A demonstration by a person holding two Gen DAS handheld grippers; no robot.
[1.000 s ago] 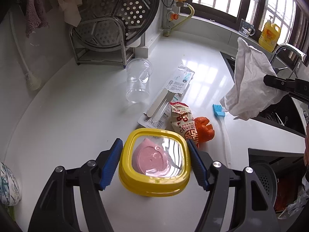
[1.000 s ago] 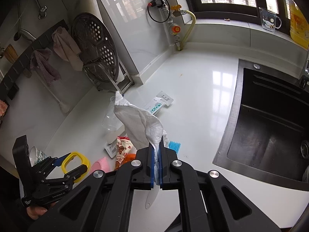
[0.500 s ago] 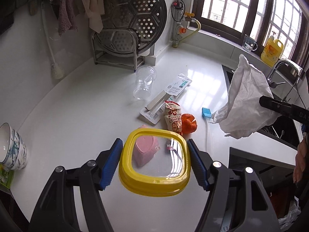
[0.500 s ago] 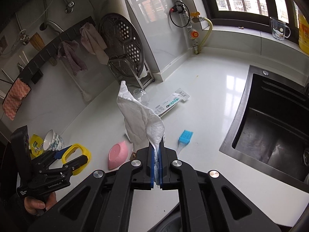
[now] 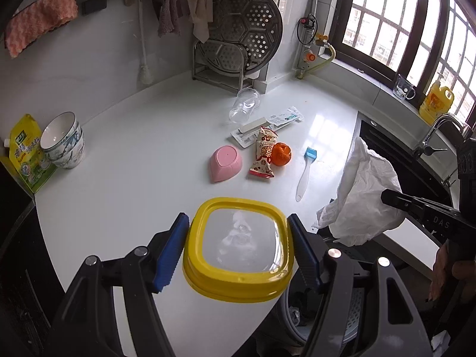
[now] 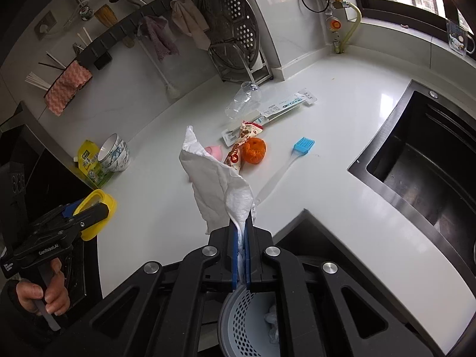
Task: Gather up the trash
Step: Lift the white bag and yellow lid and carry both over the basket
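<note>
Glossy white counter (image 5: 125,184) curves toward a dark sink corner. Right gripper (image 6: 244,232) is clamped on a crumpled white paper towel (image 6: 214,184), held above a perforated bin (image 6: 247,321) off the counter's front edge. Left gripper (image 5: 238,247) squeezes a square yellow-rimmed lid (image 5: 238,247) with a clear centre.

Home kitchen. White countertop (image 6: 342,136) with a dark inset sink (image 6: 425,160) at its right side; perforated steamer tray (image 6: 230,38) in a rack behind the sink's left. Cloths (image 6: 154,37) hang on a wall rail further left, bowls (image 6: 114,153) below.
</note>
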